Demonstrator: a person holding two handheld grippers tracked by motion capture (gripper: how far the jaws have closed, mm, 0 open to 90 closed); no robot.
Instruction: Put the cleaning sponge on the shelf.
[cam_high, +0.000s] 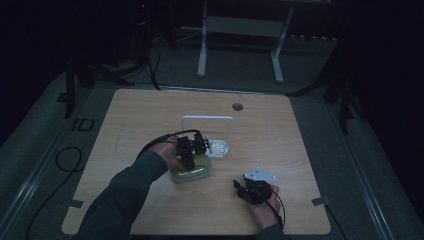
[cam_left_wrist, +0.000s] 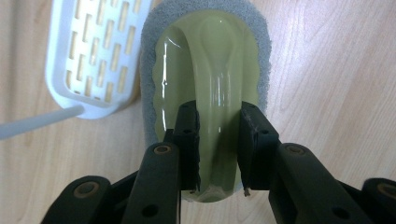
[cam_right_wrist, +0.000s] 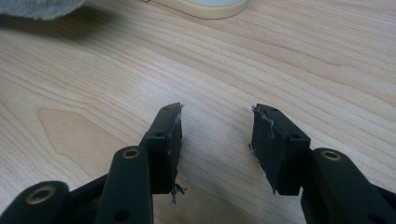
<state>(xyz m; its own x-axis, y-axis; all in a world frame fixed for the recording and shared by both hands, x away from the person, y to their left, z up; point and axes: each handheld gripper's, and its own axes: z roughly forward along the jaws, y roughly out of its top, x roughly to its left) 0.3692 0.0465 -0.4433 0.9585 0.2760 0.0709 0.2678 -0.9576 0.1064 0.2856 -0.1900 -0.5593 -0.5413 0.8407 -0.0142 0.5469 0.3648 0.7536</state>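
Basically a dim wooden table (cam_high: 150, 115) from above, person's forearms entering from 6 o'clock. Left gripper (cam_high: 189, 159) sits near table centre, slightly toward 7 o'clock, over a scrub brush (cam_high: 192, 172) with a glossy yellow-green plastic handle and a grey sponge base. In the left gripper view the left gripper (cam_left_wrist: 218, 154) has its two black jaws narrowed onto the raised ridge of the scrub brush (cam_left_wrist: 210, 70), one jaw pressed to each side of the ridge, so the grip is closed on it; the brush lies flat on the wood, long axis running toward 12 o'clock of that view. At 10 o'clock of the brush, just beside and touching its sponge edge, lies a white slotted tray (cam_left_wrist: 93, 51), with a thin white bar coming off it toward 8 o'clock. From above the white slotted tray (cam_high: 220, 148) lies at 1 o'clock of the brush, with a white wire frame (cam_high: 208, 119) standing behind it. Right gripper (cam_high: 255, 190) rests at 5 o'clock of the table, well apart from the brush. Its own view shows the right gripper (cam_right_wrist: 217, 140) with jaws spread wide, bare wood between them, holding nothing. Round hole (cam_high: 237, 106) near the table's 12 o'clock edge.
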